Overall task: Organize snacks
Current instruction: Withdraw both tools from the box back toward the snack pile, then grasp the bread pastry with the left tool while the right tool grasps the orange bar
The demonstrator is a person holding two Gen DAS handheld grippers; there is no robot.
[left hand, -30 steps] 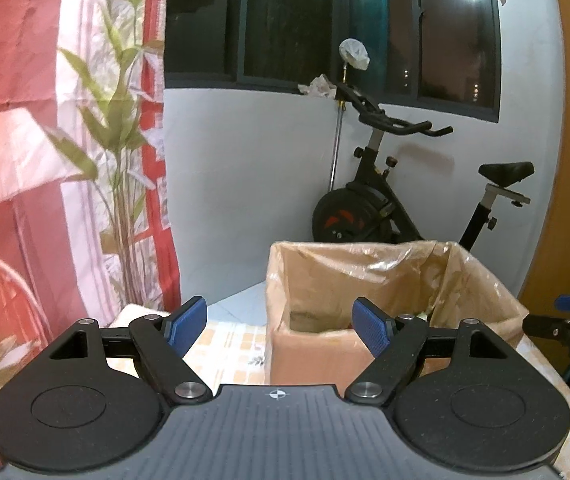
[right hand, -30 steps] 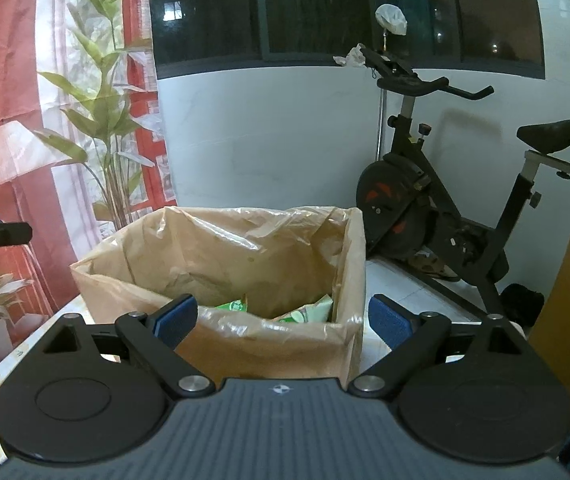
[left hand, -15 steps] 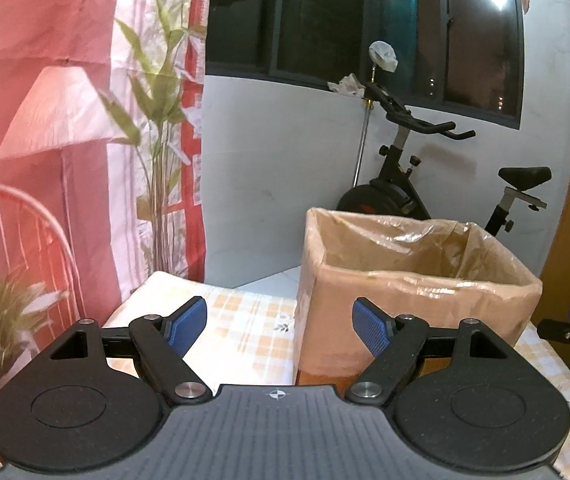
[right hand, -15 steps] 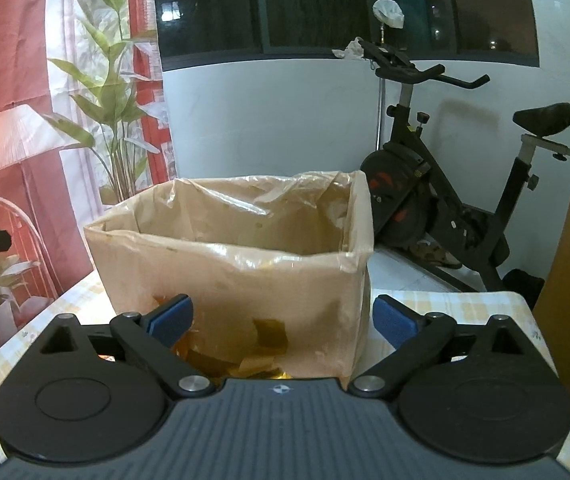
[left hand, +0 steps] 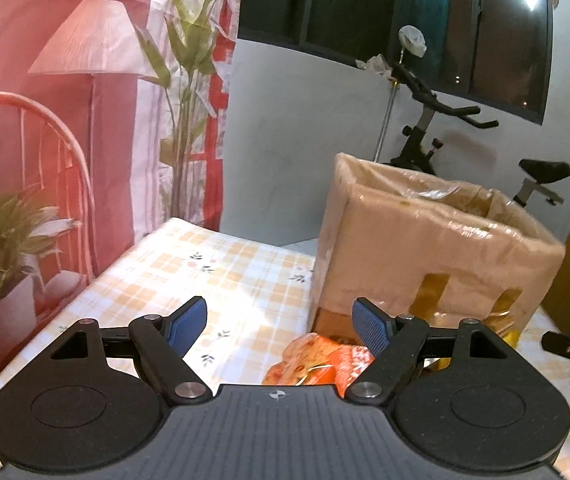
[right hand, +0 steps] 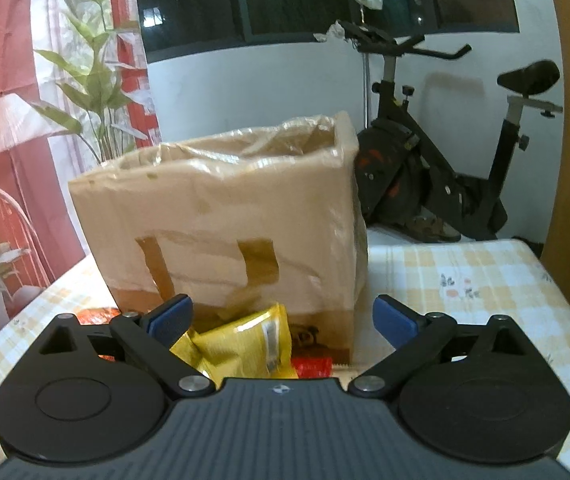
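A plastic-lined cardboard box (left hand: 437, 256) stands on the checked tablecloth (left hand: 221, 276); it also fills the middle of the right wrist view (right hand: 229, 224). My left gripper (left hand: 281, 326) is open and empty, just above an orange snack packet (left hand: 317, 360) lying in front of the box. My right gripper (right hand: 283, 320) is open and empty, just above a yellow snack packet (right hand: 245, 346) with a red packet (right hand: 313, 366) beside it, both at the box's base. An orange packet (right hand: 95, 314) shows at the left.
An exercise bike (right hand: 437, 184) stands behind the table. A potted plant (left hand: 1, 248) and a red chair (left hand: 33, 152) stand left of the table. The table's right part (right hand: 465, 280) shows bare cloth.
Both grippers have pulled back and dropped from over the box's open top to table level in front of it. The snack packets on the table have come into view.
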